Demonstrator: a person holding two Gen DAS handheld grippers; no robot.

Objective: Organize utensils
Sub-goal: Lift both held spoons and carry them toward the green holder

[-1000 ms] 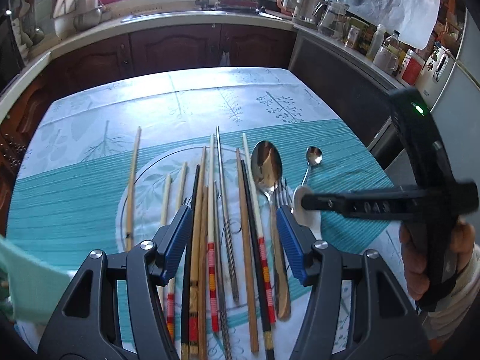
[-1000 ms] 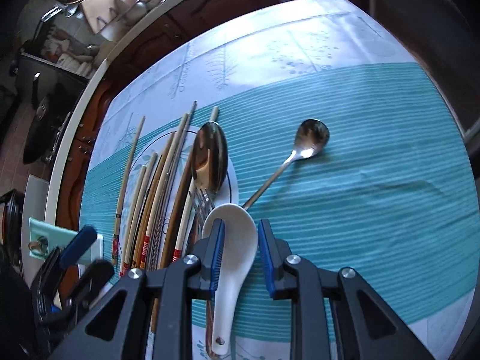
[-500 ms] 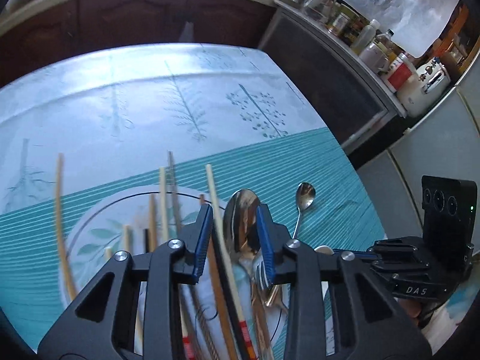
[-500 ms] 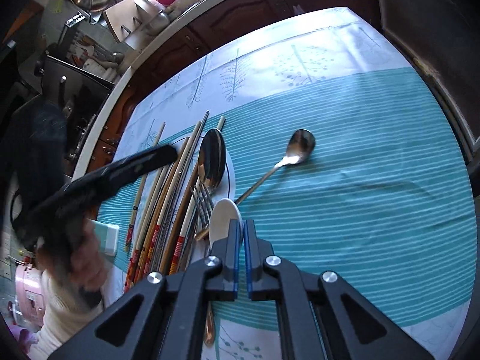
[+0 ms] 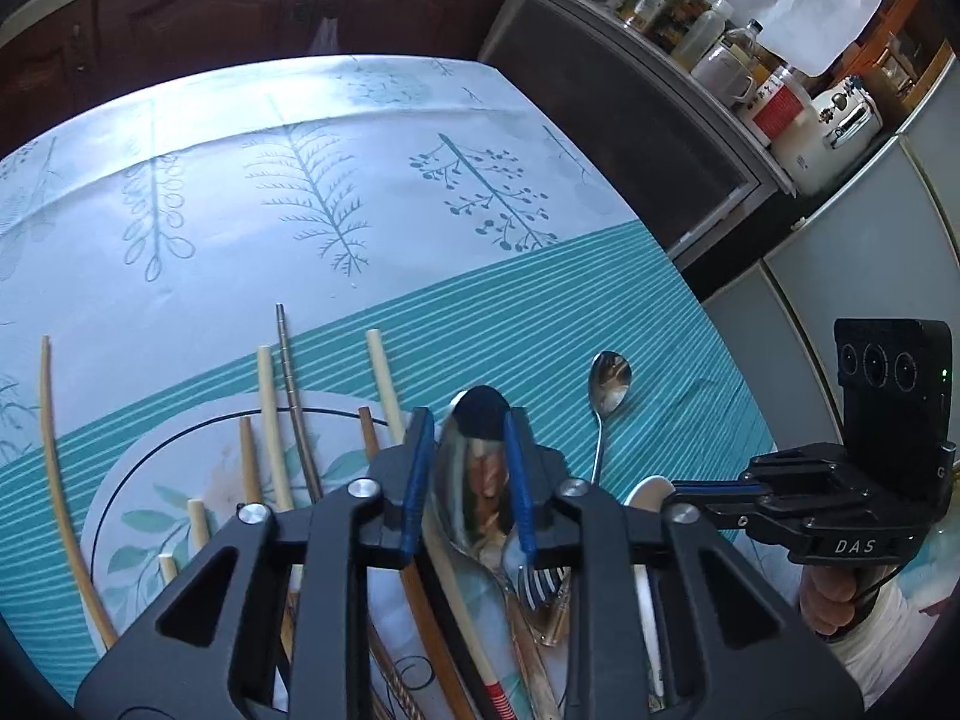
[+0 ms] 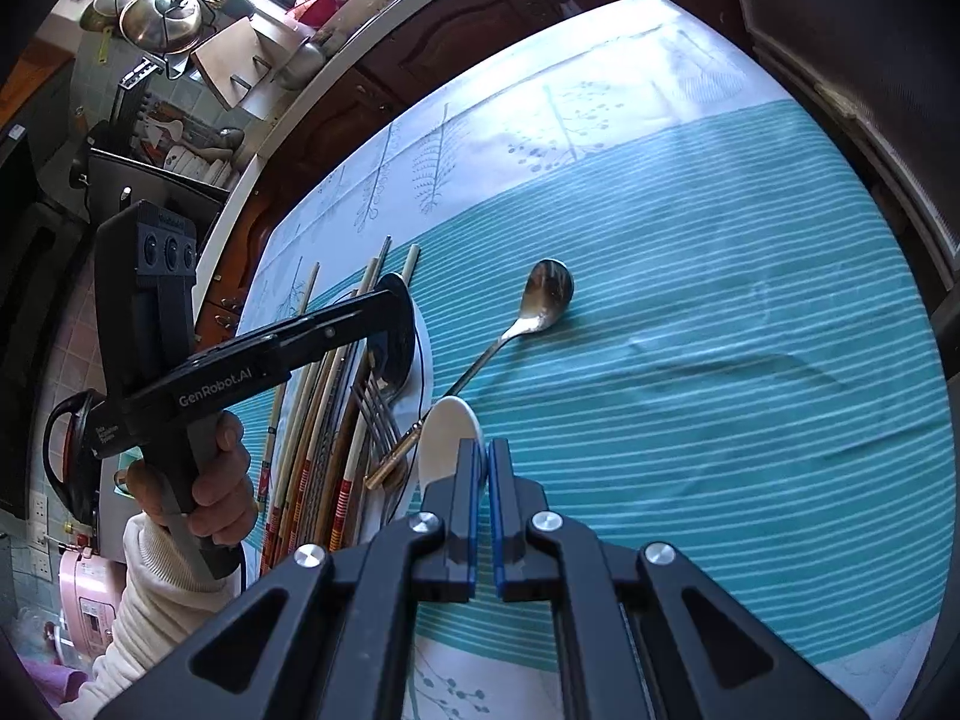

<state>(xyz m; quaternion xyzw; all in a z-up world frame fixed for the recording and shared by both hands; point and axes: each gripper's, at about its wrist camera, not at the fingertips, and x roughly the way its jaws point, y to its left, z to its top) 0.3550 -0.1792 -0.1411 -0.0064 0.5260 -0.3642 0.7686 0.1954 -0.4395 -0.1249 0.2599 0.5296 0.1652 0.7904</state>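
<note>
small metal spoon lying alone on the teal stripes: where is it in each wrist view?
Left wrist: small metal spoon right of centre, bowl pointing away, just beyond the left hand-held gripper.
Right wrist: small metal spoon centre, above the right hand-held gripper.
Shared landmark: white ceramic spoon near its handle end.

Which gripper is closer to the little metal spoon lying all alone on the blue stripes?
Hard to call; probably the right gripper. It is shut on the white spoon, which touches the little metal spoon's handle end. The left gripper has been closing around the big spoon beside it.
</note>
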